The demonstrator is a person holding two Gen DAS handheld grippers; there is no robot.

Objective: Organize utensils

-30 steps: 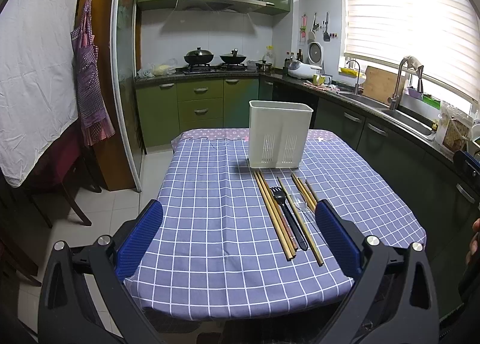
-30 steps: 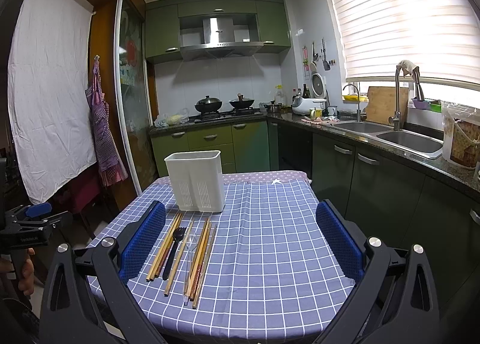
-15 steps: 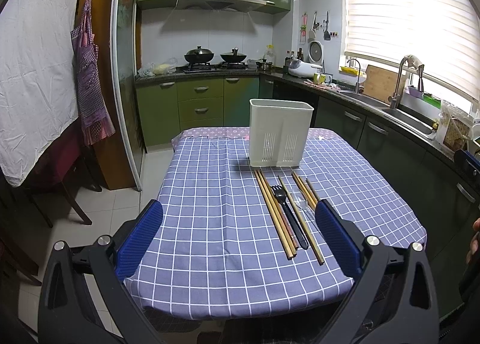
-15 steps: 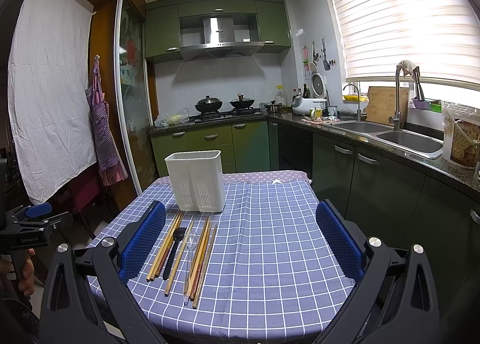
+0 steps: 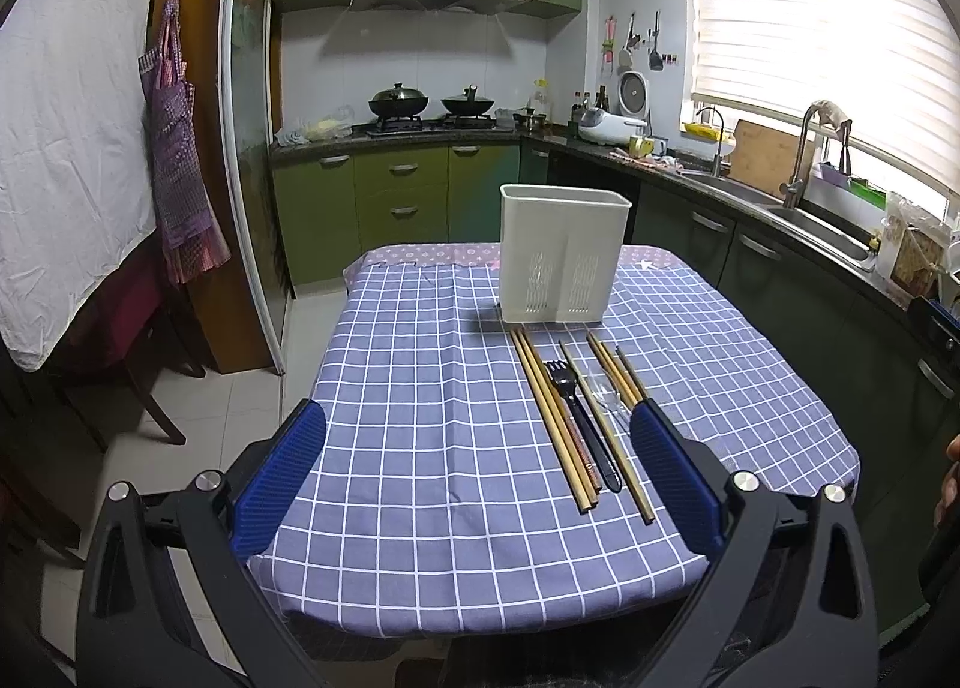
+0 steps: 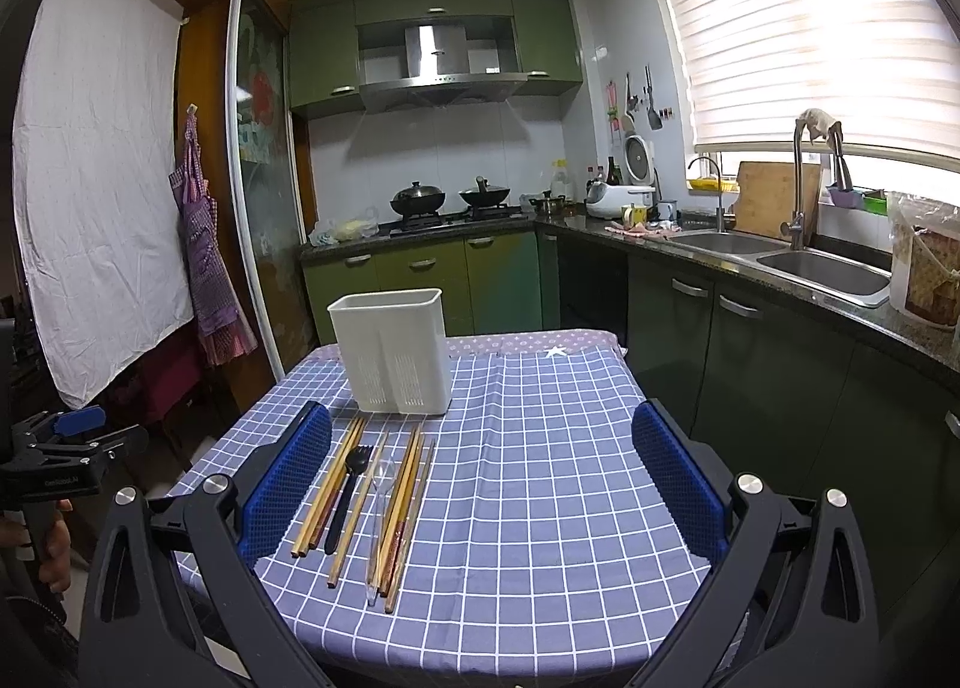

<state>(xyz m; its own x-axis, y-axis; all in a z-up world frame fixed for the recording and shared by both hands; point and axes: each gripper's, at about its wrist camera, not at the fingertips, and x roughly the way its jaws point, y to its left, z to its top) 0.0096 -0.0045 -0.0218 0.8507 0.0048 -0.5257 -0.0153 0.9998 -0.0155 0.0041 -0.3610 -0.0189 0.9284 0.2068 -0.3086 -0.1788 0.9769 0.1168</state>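
Change since a second ago: none. Left tongs and right tongs released, hovering near tabletop edge. Chopsticks, black fork lying before white caddy. Sorting not begun.

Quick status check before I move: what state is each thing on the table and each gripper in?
Left gripper: open, holding nothing.
Right gripper: open, holding nothing.
White utensil holder: upright.
Black fork: flat on the tablecloth.
Chopsticks: flat, in a row.
Clear utensil: flat among the chopsticks.
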